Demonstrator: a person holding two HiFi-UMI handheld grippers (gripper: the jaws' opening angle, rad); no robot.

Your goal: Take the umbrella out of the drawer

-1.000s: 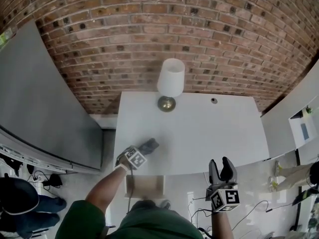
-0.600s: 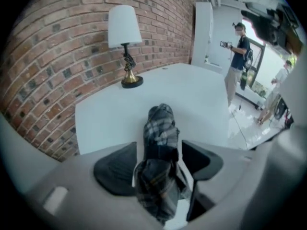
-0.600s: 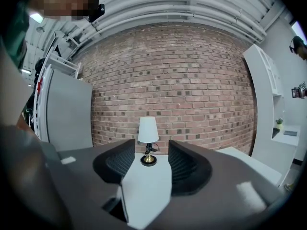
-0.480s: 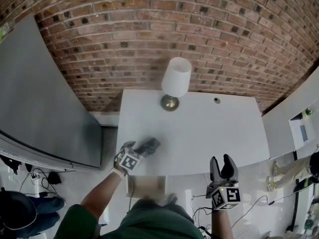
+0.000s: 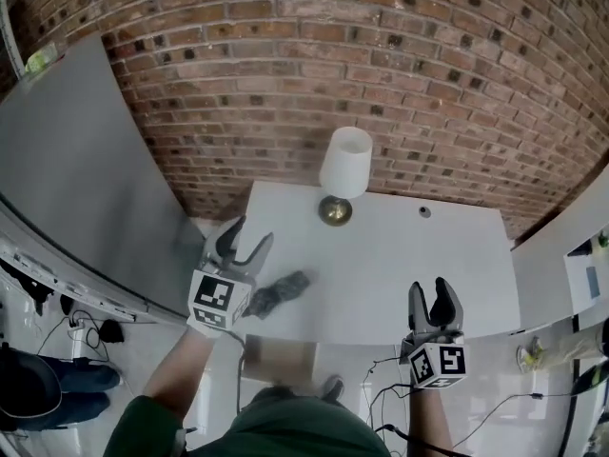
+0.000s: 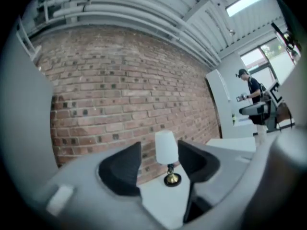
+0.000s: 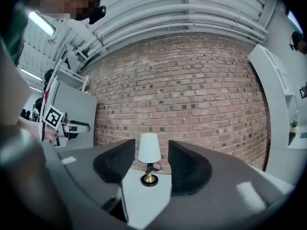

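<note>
Where a second ago had the left gripper (image 5: pixel 253 230) down low beside the umbrella (image 5: pixel 279 292), now finds it lifted well clear of the white worktop (image 5: pixel 400 265) and levelled toward the brick wall (image 5: pixel 381 84). Shows its jaws apart though closing, with nothing between them; frames only the lamp (image 5: pixel 344 165) far beyond, upright at the back of the worktop. Leaves the umbrella, a dark folded bundle, lying loose near the front-left edge of the worktop, touched by neither gripper, roughly where it lay a second ago. Keeps the right gripper (image 5: pixel 430 291) at the front edge on the right, pointing level, jaws apart and empty, well apart from the umbrella and barely shifted. Reveals what looks to be the drawer (image 5: pixel 276 358), a pale box standing open beneath the front edge, just under the umbrella; cannot make out its inside. Reads, as a judgement, like a release just finished: umbrella out of the drawer and resting on top, so the main step of the task looks done. Suggests little left beyond drawing both grippers back. Carries one small risk: lying so near the front edge, could be knocked off if brushed by a passing gripper.
</note>
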